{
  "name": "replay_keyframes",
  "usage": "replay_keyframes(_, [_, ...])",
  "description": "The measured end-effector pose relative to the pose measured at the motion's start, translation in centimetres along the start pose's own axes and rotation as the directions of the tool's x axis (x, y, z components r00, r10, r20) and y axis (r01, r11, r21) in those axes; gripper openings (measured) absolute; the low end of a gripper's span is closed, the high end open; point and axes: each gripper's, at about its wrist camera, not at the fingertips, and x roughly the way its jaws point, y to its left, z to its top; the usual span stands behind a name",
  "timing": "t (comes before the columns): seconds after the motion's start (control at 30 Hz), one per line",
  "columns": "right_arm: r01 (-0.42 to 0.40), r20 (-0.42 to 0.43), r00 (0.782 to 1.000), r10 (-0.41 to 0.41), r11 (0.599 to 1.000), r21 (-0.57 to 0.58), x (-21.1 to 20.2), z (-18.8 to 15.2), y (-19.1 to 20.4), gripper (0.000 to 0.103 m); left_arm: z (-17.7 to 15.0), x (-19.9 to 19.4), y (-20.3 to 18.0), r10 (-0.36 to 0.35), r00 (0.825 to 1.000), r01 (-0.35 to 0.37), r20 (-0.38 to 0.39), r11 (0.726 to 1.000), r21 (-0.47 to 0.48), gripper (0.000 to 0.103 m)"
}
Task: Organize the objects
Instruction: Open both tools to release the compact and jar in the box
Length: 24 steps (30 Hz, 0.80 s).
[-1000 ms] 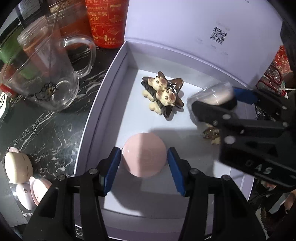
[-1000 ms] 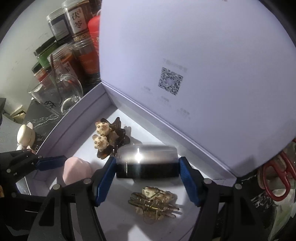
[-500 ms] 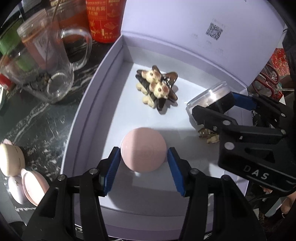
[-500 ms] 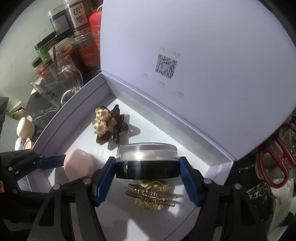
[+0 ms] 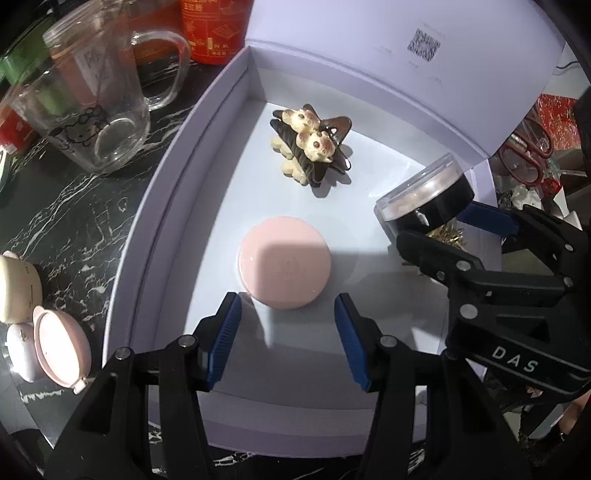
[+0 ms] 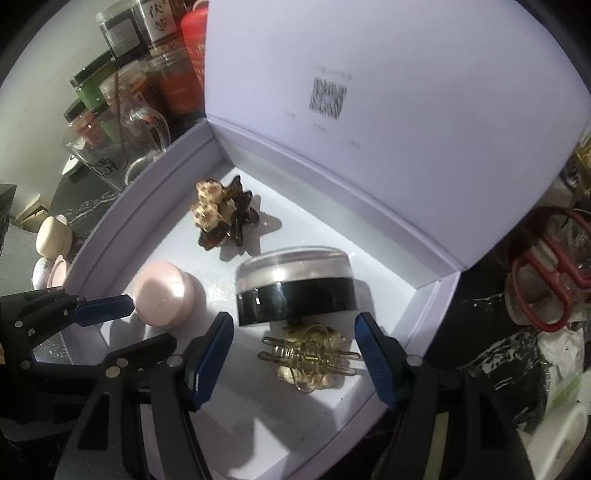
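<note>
An open white box [image 5: 177, 206] lies on a black marbled counter. A round pink compact [image 5: 284, 262] rests on the box floor. My left gripper [image 5: 290, 334] stands just behind it, jaws apart, pads touching nothing. A black jar with a clear lid [image 6: 295, 291] hangs tilted above a gold hair clip [image 6: 308, 356] and hides part of it. My right gripper [image 6: 294, 325] is shut on the jar, which sits at the very tips of the blue pads. A brown hair claw with bear figures [image 5: 310, 147] lies further back in the box.
The box's lid [image 6: 369, 110] stands upright behind. Left of the box are a glass mug [image 5: 99, 122], a red canister [image 5: 214, 29] and jars. A cream case [image 5: 18, 288] and an open pink case [image 5: 61, 347] lie at the near left. Red scissors [image 6: 546, 280] are on the right.
The left gripper has drawn back off the pink compact, which stays on the box floor. The jar has shifted from deep between the right pads out to their tips.
</note>
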Motion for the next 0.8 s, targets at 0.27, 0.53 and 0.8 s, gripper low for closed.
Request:
replay_keyframes(0.27, [0.019,0.047,0.999,-0.019,1.000,0.003,-3.0,-0.2,1.0,0.069,-0.3,-2.9,-0.3,0.009,0.999,-0.008,0.053,1.000,-0.011,0.051])
replay_keyframes(0.53, [0.014,0.044,0.999,-0.015,1.000,0.012,-7.0,-0.9,2.1,0.069,-1.1,-6.3,1.1,0.018,0.995,-0.014,0.098,0.999,-0.038,0.051])
replay_keyframes(0.8, [0.034,0.095,0.995,-0.034,0.999,0.008,-11.2,-1.9,4.1,0.069,-4.5,-12.3,4.0,0.021,0.989,-0.015,0.144,0.999,-0.047,0.051])
